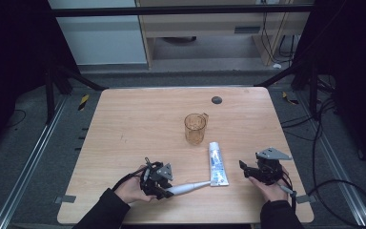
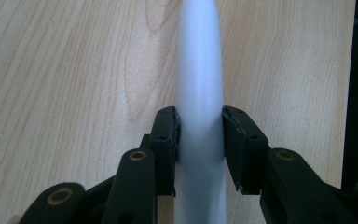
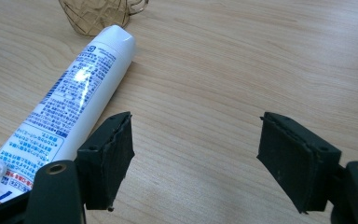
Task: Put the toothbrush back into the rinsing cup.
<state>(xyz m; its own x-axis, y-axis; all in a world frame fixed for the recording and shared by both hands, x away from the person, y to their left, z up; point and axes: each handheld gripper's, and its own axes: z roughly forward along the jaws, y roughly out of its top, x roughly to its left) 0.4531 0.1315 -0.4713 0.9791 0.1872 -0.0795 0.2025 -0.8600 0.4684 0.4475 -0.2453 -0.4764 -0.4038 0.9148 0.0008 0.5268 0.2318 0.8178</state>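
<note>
Left gripper view: left gripper [image 2: 199, 140] clamped on the white toothbrush handle [image 2: 199, 93] | right gripper [image 3: 193, 158] gaped wide, nothing held, beside toothpaste tube [image 3: 70, 102] | wooden table [image 3: 242, 56]

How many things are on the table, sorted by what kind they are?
White toothbrush, in the left gripper: 1
Toothpaste tube: 1
Amber see-through cup: 1
Small dark round disc near the far edge: 1
Total: 4

Left gripper [image 1: 164, 190] jaws clamped, right gripper [image 1: 244, 168] jaws wide.
</note>
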